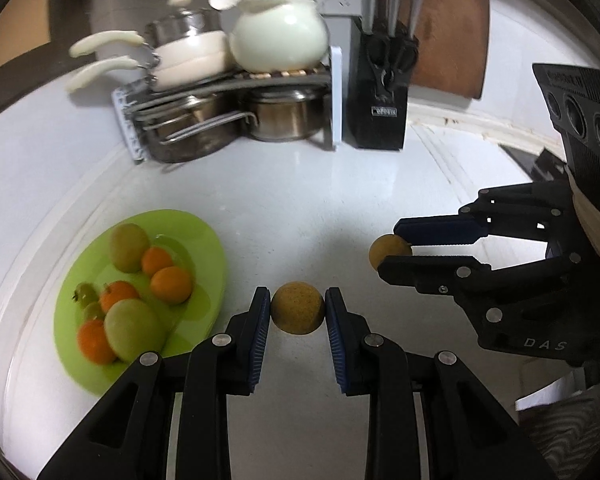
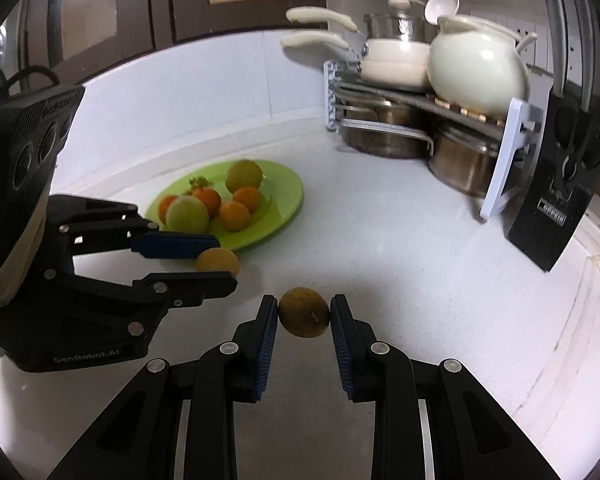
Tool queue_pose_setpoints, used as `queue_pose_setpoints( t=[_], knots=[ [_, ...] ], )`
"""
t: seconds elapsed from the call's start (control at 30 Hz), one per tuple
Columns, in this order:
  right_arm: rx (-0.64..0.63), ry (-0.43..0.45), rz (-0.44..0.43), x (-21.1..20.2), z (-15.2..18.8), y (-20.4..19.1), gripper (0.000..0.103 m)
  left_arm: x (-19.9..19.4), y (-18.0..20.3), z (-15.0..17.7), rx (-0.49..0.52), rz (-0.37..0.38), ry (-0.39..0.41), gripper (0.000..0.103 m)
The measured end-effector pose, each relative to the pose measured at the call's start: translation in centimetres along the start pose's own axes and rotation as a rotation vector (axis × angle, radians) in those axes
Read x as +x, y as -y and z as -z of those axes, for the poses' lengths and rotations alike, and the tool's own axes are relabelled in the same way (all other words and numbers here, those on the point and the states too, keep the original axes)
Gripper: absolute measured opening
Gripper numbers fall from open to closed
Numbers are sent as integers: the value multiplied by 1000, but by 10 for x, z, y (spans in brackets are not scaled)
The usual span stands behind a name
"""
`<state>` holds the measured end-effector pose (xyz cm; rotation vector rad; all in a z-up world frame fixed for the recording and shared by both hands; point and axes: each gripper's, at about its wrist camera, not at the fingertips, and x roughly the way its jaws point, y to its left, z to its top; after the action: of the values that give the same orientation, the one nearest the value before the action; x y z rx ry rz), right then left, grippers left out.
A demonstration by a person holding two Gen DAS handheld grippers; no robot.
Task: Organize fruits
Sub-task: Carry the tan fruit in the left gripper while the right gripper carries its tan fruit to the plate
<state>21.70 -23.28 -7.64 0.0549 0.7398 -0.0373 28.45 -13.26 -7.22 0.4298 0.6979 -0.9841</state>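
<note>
My left gripper (image 1: 297, 312) pinches a round tan fruit (image 1: 297, 309); my right gripper (image 2: 305, 314) clamps a darker brown-green round fruit (image 2: 304, 312). The lime-green plastic plate (image 1: 204, 240) of oranges sits far left.

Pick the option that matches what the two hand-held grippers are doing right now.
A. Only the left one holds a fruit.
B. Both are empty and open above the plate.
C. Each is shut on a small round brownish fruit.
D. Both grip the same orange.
C: the left hand-held gripper pinches one brownish fruit between its pads, and the right hand-held gripper pinches another brownish fruit, both off the green plate.
</note>
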Motion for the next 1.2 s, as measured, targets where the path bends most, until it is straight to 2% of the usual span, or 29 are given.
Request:
queue_pose_setpoints(
  t=[0.33, 0.7, 1.0, 1.2],
  knots=[
    [-39, 65, -41, -38, -12, -9, 28, -45, 12, 4, -129, -86, 56, 28],
    [-101, 119, -127, -59, -28, -19, 29, -82, 11, 6, -272, -240, 85, 28],
    [-148, 154, -199, -47, -55, -33, 29, -103, -12, 2, -342, -358, 118, 28],
    [-160, 158, -244, -27, -76, -45, 29, -103, -41, -5, -361, -389, 111, 28]
  ],
)
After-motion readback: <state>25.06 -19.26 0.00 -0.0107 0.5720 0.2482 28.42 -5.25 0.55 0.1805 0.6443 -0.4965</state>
